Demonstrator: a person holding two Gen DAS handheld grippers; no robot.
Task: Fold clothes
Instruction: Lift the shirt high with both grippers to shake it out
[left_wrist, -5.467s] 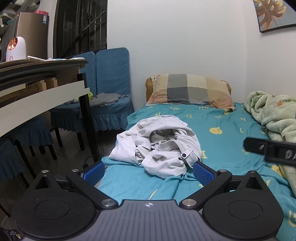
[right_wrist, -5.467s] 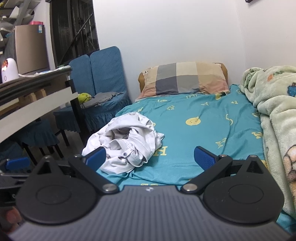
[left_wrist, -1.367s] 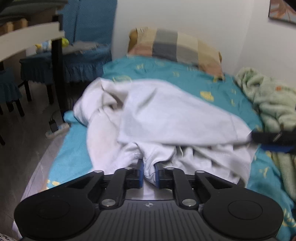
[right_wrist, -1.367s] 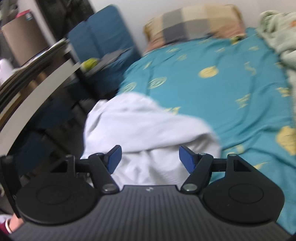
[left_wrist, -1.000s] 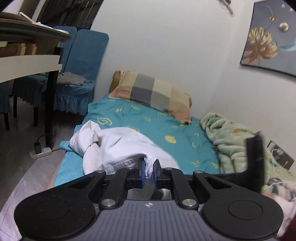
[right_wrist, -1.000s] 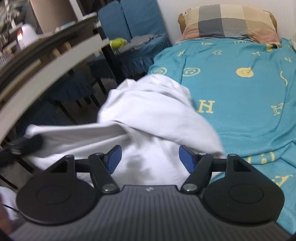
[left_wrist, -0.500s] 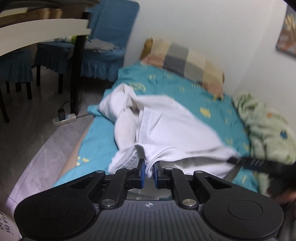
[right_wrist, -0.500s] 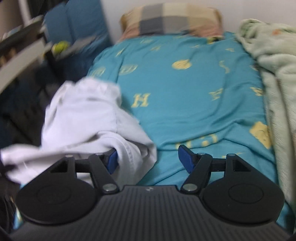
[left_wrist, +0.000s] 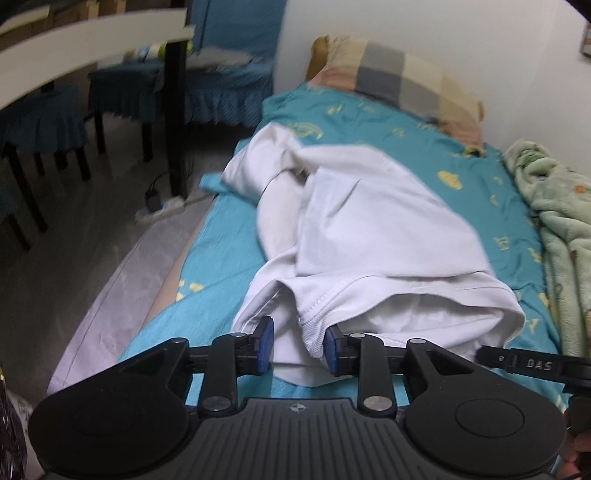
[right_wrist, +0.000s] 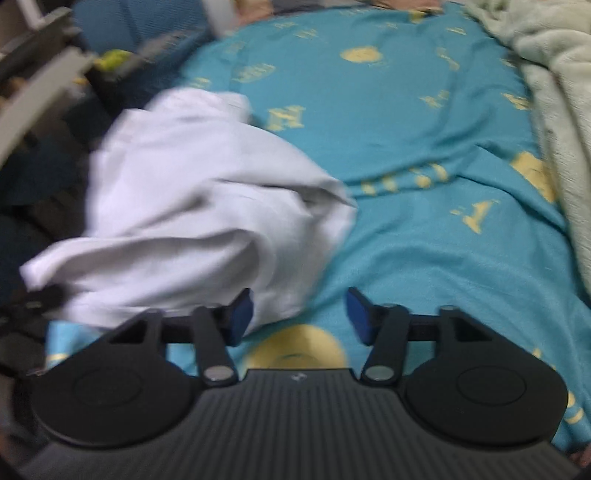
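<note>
1. Left wrist view. Left hand-held gripper (left_wrist: 297, 345): jaws parted to a medium gap, a ribbed hem of the shirt (left_wrist: 373, 236) lying loose between the pads, not pinched. Shirt: white, sprawled in a rumpled heap across the near part of the bed (left_wrist: 388, 125), one edge close to the bed's side. Pillow (left_wrist: 399, 79) at the head; blanket (left_wrist: 554, 206) along the far side. Right hand-held gripper (left_wrist: 532, 365): only a dark finger shows at lower right.

2. Right wrist view (blurred). Right hand-held gripper (right_wrist: 299, 317): jaws wide, nothing held; its left pad touches or overlaps the shirt (right_wrist: 192, 206) edge, which of the two is unclear. Bare sheet lies under the gap.

3. Progress, as judged: early. Shirt not yet flat, no fold visible; spreading, smoothing and all folds remain.
</note>
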